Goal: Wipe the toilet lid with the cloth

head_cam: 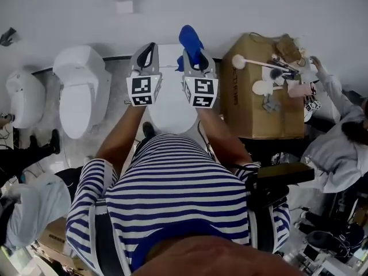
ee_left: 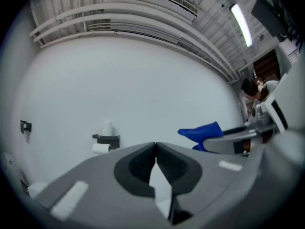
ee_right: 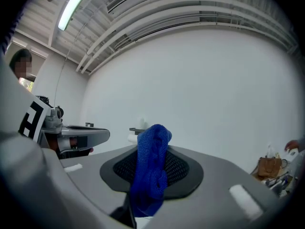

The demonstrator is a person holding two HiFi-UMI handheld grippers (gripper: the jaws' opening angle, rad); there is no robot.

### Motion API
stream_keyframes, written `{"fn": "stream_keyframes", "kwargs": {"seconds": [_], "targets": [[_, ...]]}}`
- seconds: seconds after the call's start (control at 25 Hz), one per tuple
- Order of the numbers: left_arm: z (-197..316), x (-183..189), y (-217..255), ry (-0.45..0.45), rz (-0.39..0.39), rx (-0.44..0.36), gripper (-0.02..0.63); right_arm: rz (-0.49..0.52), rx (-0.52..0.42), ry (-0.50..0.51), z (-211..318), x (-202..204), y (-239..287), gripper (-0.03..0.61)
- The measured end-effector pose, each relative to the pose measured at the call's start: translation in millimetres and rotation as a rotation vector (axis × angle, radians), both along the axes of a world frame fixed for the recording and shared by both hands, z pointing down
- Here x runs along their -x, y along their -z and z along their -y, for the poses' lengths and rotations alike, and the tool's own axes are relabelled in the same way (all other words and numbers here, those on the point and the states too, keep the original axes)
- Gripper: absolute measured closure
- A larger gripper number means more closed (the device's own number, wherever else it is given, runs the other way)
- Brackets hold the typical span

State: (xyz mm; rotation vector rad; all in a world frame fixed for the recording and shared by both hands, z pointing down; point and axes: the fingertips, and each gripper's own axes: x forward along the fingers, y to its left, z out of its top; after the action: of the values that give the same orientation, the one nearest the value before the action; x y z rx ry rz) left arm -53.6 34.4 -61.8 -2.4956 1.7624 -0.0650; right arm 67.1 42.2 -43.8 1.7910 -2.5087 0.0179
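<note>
White ceramic toilets in row: three counted, though far-left one (head_cam: 23, 96) partly cut off. Mine is right-hand one.
Brown cardboard box (head_cam: 261, 94): one, just right of it.
White oval toilet lid (head_cam: 171, 111): closed, below both tools, untouched.
Hand-held grippers: two. My left hand-held gripper (ee_left: 155, 149) pinched closed, nothing in it. My right hand-held gripper (ee_right: 151, 151) clamped on blue knitted cloth (head_cam: 190, 40), one, bunched, sticking up past tips.
Both tools aimed at wall.
Step, I judge: carrying cloth to lid, wiping not started. Next: tip right tool down, press cloth flat on lid, sweep across.
</note>
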Motion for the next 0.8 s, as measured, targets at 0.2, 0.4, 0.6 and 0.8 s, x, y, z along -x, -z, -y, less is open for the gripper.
{"fn": "stream_keyframes", "kwargs": {"seconds": [0.2, 0.4, 0.6, 0.8], "targets": [[4.1, -2.6, -2.5, -0.013, -0.001, 0.005, 0.612, 0.002, 0.01, 0.0, 4.0, 0.1, -3.0, 0.459], [10.2, -6.6, 0.3, -0.012, -0.004, -0.002, 0.612, -0.001, 0.006, 0.005, 6.9, -2.4, 0.1, 0.462], [15.1, -15.0, 3.3, -0.007, 0.003, 0.009, 0.612, 0.007, -0.003, 0.002, 8.8, -12.1, 8.7, 0.462], [16.1, -25.8, 8.4, -0.01, 0.001, -0.005, 0.612, 0.003, 0.008, -0.006, 11.4, -24.9, 9.5, 0.462]]}}
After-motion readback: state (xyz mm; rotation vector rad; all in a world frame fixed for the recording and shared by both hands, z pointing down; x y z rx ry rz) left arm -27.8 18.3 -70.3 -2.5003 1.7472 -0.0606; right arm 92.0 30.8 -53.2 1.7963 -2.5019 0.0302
